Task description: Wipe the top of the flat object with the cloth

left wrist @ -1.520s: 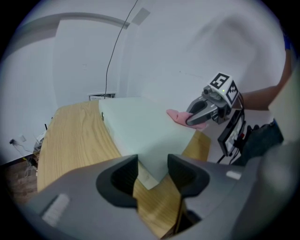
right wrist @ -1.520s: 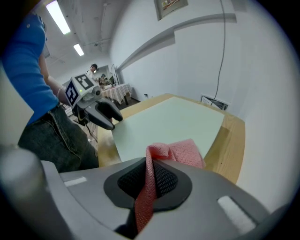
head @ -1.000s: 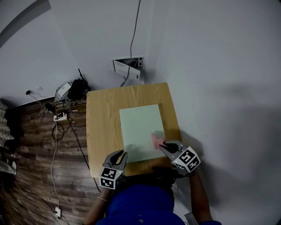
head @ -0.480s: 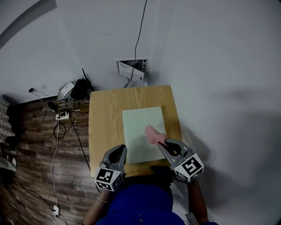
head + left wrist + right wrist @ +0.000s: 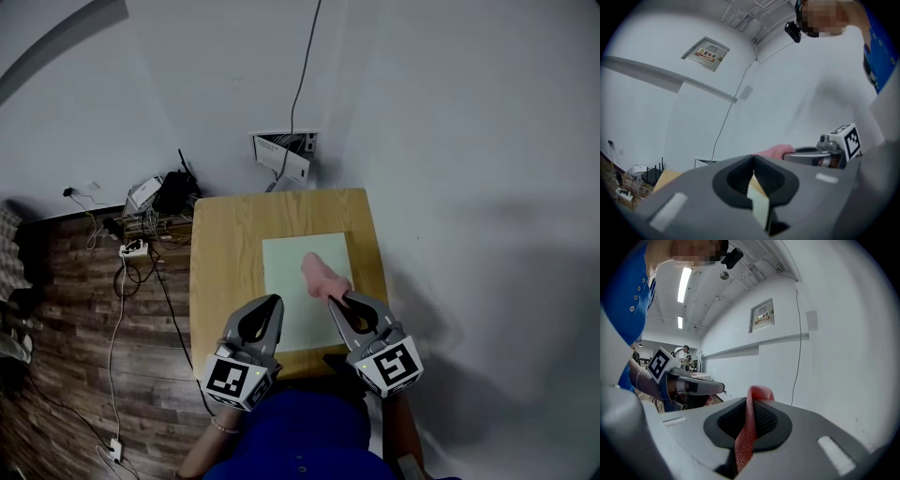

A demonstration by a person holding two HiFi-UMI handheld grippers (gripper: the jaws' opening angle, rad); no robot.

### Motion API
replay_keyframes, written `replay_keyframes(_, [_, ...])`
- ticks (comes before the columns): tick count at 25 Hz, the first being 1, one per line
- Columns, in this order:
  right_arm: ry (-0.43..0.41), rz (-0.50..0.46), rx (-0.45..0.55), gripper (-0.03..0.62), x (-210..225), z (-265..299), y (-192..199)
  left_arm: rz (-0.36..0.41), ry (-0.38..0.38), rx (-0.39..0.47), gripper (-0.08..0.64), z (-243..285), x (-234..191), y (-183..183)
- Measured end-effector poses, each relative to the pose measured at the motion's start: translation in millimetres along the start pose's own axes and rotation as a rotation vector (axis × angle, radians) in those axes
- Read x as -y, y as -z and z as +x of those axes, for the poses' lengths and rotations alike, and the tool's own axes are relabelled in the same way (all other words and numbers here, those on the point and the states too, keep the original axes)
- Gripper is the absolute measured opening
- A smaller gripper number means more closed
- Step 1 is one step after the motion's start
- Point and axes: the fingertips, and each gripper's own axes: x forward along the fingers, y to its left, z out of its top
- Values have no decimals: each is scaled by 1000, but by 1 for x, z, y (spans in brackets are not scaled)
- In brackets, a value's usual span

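Flat object (image 5: 292, 262): pale green sheet, lying flat on wooden counter (image 5: 220, 272).
Right claw (image 5: 336, 300): closed on pink cloth (image 5: 319, 274); fold pinched between pads, bunch protruding past tips, over flat object's right half.
Left claw (image 5: 273, 302): jaws together, near flat object's left edge.

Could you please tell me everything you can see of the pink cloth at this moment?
The cloth is pink, small and soft, with a fine mesh weave that shows up close. It is pinched between the shut jaws of the right claw, bunched into a narrow strip, and its free end curls over in a rounded fold beyond the tips. In the head view it lies over the pale green board; whether it touches the board cannot be told.
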Motion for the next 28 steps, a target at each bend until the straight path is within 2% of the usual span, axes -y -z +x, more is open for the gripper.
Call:
replay_keyframes(13, [97, 23, 80, 17, 11, 5, -38, -38, -33, 35, 3, 13, 5, -28])
replay_keyframes(28, [117, 44, 133, 17, 10, 1, -52, 7, -33, 73, 3, 18, 19, -42])
